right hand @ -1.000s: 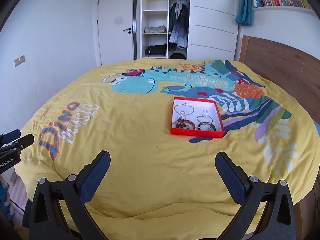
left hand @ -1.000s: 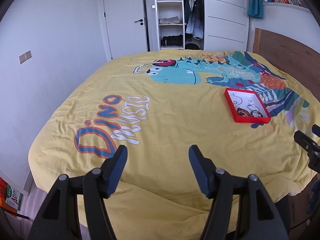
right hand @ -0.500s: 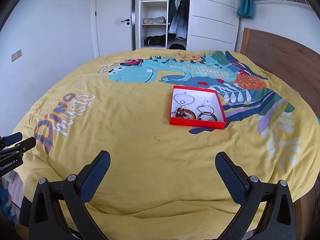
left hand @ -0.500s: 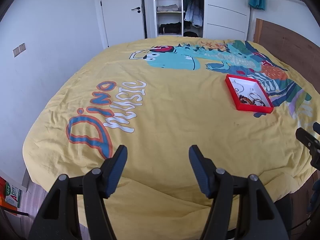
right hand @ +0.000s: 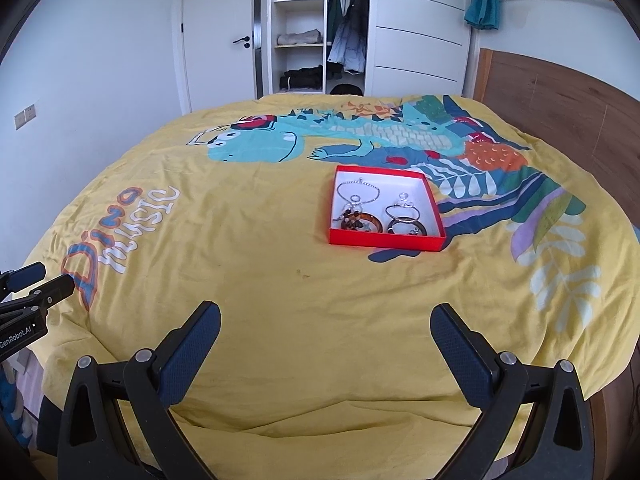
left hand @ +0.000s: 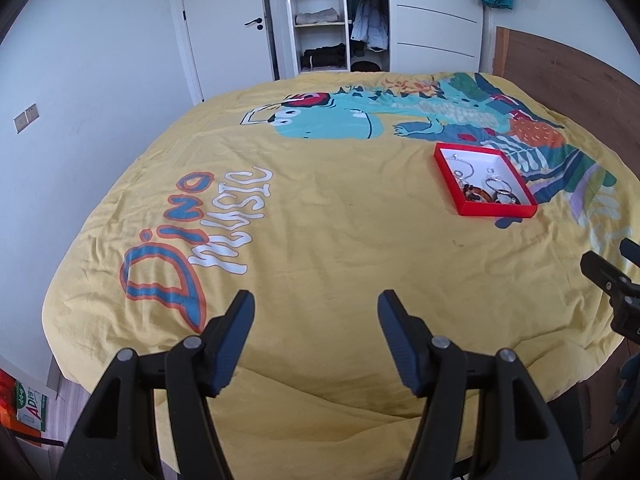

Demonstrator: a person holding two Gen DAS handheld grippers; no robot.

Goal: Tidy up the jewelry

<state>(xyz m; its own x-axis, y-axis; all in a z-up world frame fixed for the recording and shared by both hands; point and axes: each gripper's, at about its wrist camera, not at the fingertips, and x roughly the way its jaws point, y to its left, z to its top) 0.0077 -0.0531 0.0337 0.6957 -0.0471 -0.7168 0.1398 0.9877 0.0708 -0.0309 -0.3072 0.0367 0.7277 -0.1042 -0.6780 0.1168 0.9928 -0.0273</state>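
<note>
Currently hovering over yellow bedspread [right hand: 248, 280] — left gripper [left hand: 316, 312] moderately spread, right gripper [right hand: 326, 328] wide, both empty; red tray [right hand: 384, 240] of jewelry [right hand: 360, 216] well ahead.

One bed [right hand: 280, 280] with one yellow cover [left hand: 320, 220]. One red box [right hand: 384, 238] on it, holding one chain [right hand: 358, 192], two silver hoops [right hand: 402, 210] and two dark bangles [right hand: 406, 225]. Two hand-held grippers: left hand-held gripper [left hand: 316, 312], right hand-held gripper [right hand: 326, 322]. One door [right hand: 216, 40].
</note>
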